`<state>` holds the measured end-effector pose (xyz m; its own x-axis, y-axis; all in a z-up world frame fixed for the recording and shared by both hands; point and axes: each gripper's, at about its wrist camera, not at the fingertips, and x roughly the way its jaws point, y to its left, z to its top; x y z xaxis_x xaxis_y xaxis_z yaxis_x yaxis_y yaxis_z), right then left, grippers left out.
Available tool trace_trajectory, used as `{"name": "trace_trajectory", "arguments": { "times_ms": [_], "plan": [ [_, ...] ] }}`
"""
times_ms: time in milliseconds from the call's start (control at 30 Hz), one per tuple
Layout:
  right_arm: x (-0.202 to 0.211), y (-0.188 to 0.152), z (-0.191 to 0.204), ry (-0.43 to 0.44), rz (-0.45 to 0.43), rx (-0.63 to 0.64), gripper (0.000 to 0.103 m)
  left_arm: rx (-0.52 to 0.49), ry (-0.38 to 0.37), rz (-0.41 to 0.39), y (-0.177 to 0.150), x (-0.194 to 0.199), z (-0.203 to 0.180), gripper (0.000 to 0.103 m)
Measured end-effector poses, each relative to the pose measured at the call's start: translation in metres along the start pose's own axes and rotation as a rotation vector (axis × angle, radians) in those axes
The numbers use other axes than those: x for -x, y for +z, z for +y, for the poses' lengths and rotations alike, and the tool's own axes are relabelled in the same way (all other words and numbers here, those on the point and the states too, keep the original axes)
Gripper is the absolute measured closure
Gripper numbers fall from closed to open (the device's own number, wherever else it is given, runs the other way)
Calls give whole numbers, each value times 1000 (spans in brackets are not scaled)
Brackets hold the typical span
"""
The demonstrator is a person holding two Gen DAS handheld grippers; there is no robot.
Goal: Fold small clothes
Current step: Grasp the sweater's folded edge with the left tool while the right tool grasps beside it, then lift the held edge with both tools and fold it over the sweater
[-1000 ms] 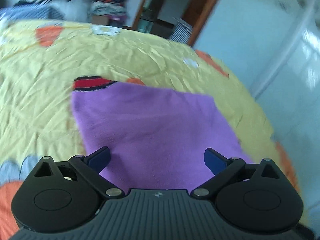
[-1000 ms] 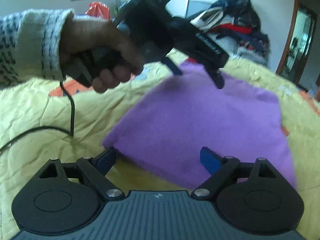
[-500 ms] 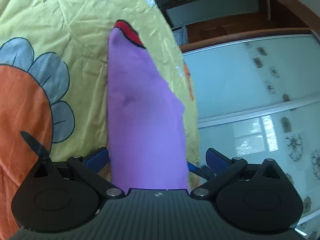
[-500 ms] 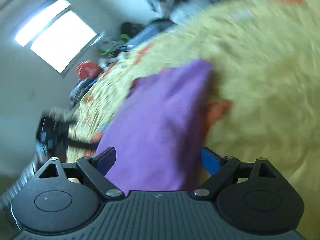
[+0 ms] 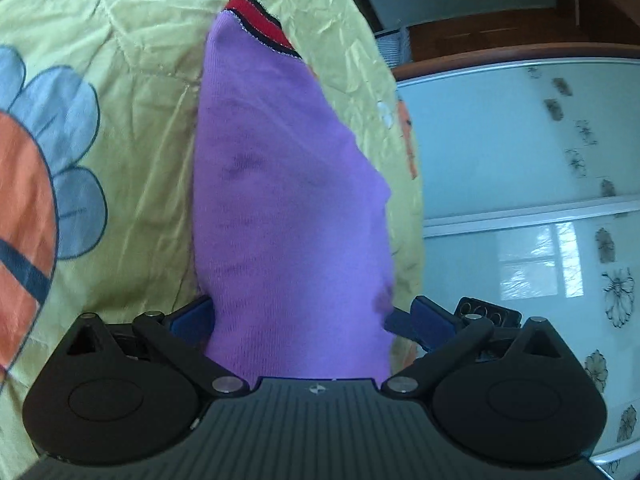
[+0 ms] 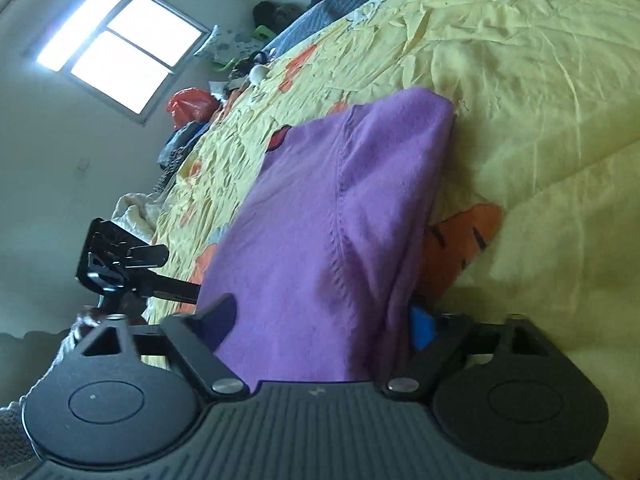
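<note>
While both cameras are rolled sideways, the purple garment (image 5: 288,216) is seen lying on a yellow bedspread (image 5: 136,32) printed with orange and grey-blue flowers, on a bed. Its red collar band with dark trim (image 5: 260,24) points toward 12 o'clock in the left wrist view.

Left hand-held gripper (image 5: 310,320): jaws wide and closing slightly, with the near end of the garment between them. The blue pad at 9 o'clock sits at the fabric edge; the pad at 3 o'clock stands just beside the fabric. No firm pinch is visible.

Right hand-held gripper (image 6: 320,322): jaws closing, with the garment's (image 6: 332,216) near edge between them. The dark finger at 9 o'clock overlaps the cloth and the blue pad at 3 o'clock lies against its folded side; whether the pads press it cannot be told. In this view the left hand-held gripper shows at 9 o'clock, beside the garment's far edge.

Surroundings: a window (image 6: 116,48) at 11 o'clock, heaped clothes and a red bag (image 6: 192,106) beyond the bed, and glazed sliding doors with flower motifs (image 5: 552,184) at 3 o'clock in the left view.

Writing: no readable brand, label or text; only a small embossed mark on each gripper body, illegible.
</note>
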<state>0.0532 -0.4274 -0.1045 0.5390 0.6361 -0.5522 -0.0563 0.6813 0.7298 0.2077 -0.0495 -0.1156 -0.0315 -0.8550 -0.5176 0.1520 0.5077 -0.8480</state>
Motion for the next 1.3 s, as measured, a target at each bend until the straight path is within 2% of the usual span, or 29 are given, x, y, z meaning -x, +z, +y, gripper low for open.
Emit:
{"name": "trace_trajectory", "arguments": {
  "times_ms": [33,67,133,200,233,267,300,367,433,500,533,567,633,700,733,767,800,833,933,1033,1167,1233,1300],
  "plan": [
    [-4,2,-3,-3,0,-18,60,-1,14,3,0,1,2,14],
    [-7,2,-8,-1,-5,-38,69,0,27,8,1,2,3,23],
    [-4,-2,-14,28,-11,-66,69,4,38,6,-1,8,6,36],
    [-2,-7,-15,39,-14,-60,69,27,25,4,-5,12,16,38],
    [-3,-9,-15,46,-9,-59,69,36,10,5,-7,14,22,33],
    [-3,-10,-16,60,3,-56,68,35,-1,7,-8,12,23,20],
    [-2,-12,-17,67,1,-53,69,44,-39,-6,-9,11,26,16],
    [-1,-13,-21,86,0,-59,69,59,-52,-10,-3,4,19,2],
    [-5,-10,-20,91,4,-57,69,2,-21,8,4,-8,6,2],
    [-8,-8,-17,86,9,-46,69,10,-13,24,10,-17,0,4],
    [-7,-8,-15,81,8,-40,69,17,-12,33,15,-21,1,12],
    [-7,-9,-15,79,6,-34,69,25,-9,45,20,-24,2,24],
    [-4,-11,-18,89,1,-40,69,40,-15,56,24,-25,6,25],
    [0,-13,-25,109,-4,-53,71,14,-64,62,20,-22,8,23],
    [1,-14,-26,113,-8,-46,71,-7,-73,57,17,-18,7,28],
    [2,-14,-26,118,-10,-38,71,-25,-75,62,16,-20,5,48],
    [2,-14,-25,119,-9,-29,71,-38,-57,67,16,-23,3,64],
    [1,-14,-23,114,-12,-20,71,-41,-29,65,14,-25,1,72],
    [-2,-14,-16,86,-23,-7,71,-62,40,36,3,-17,1,74],
    [-4,-18,-6,28,-44,31,78,-58,67,11,-3,-11,9,74],
    [-7,-16,22,-59,-60,78,83,-97,141,17,7,-9,-7,76],
    [-8,-10,37,-65,-73,88,84,-157,179,10,13,0,-19,77],
    [-12,-5,53,-51,-82,104,84,-172,208,-15,18,17,-24,78]
  ]
}}
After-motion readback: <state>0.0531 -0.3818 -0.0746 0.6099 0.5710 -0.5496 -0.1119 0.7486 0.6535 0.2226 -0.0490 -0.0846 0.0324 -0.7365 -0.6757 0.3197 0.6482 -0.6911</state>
